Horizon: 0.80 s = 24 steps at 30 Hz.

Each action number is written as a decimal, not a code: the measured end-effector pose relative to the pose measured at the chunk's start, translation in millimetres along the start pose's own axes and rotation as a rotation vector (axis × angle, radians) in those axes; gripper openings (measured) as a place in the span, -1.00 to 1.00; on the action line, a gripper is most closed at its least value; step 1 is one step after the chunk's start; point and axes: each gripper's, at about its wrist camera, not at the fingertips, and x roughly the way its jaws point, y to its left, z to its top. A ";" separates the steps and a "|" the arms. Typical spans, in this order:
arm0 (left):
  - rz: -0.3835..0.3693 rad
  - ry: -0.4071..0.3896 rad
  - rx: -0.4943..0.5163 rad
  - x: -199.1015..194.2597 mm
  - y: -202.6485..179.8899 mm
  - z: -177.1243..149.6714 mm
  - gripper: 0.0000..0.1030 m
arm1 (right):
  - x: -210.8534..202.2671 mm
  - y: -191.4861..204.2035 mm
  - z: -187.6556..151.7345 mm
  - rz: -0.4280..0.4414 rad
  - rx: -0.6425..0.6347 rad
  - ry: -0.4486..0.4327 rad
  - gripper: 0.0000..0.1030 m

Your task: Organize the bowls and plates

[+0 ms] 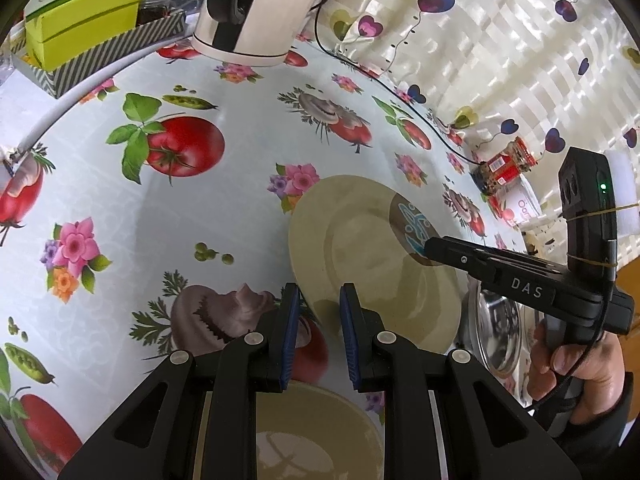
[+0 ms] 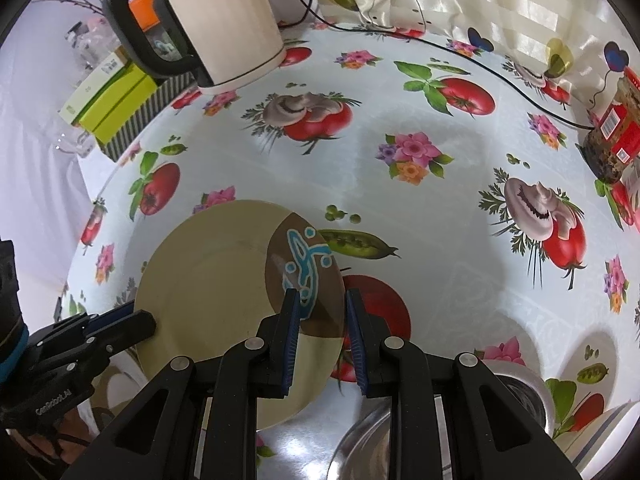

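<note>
Beige plate (image 2: 216,280) rim between right gripper (image 2: 320,320) fingers, narrow, clamped; left gripper (image 1: 319,316) fingers narrow, empty.

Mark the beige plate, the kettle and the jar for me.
beige plate (image 2: 208,280): right wrist view, on its bare centre.
kettle (image 2: 228,20): right wrist view, on its cream body.
jar (image 2: 616,128): right wrist view, on its red label.

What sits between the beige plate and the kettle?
Nothing: only bare printed tablecloth between plate and kettle, clearest in the right wrist view.

open tablecloth (image 2: 420,128) centre, kettle (image 2: 224,24) behind
</note>
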 end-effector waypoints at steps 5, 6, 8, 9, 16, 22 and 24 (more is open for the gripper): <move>0.005 -0.008 0.000 -5.9 2.8 -2.2 -0.61 | -6.2 6.5 -1.0 0.008 0.000 -0.017 -0.56; 0.007 -0.009 0.000 -7.1 3.3 -3.1 -0.61 | -7.5 7.8 -1.5 0.010 0.000 -0.020 -0.56; 0.011 -0.012 0.001 -9.9 4.0 -4.6 -0.61 | -9.7 10.1 -2.6 0.013 0.000 -0.024 -0.56; 0.013 -0.013 0.002 -11.5 4.8 -5.5 -0.61 | -10.7 11.6 -3.3 0.013 0.001 -0.027 -0.56; 0.027 -0.026 0.007 -24.3 8.8 -11.5 -0.61 | -15.1 22.0 -11.1 0.027 0.003 -0.035 -0.56; 0.038 -0.033 0.005 -35.5 14.3 -19.8 -0.61 | -19.7 32.7 -21.4 0.038 0.003 -0.041 -0.56; 0.040 -0.035 0.003 -38.2 15.8 -22.1 -0.61 | -21.5 36.3 -25.0 0.041 0.002 -0.043 -0.56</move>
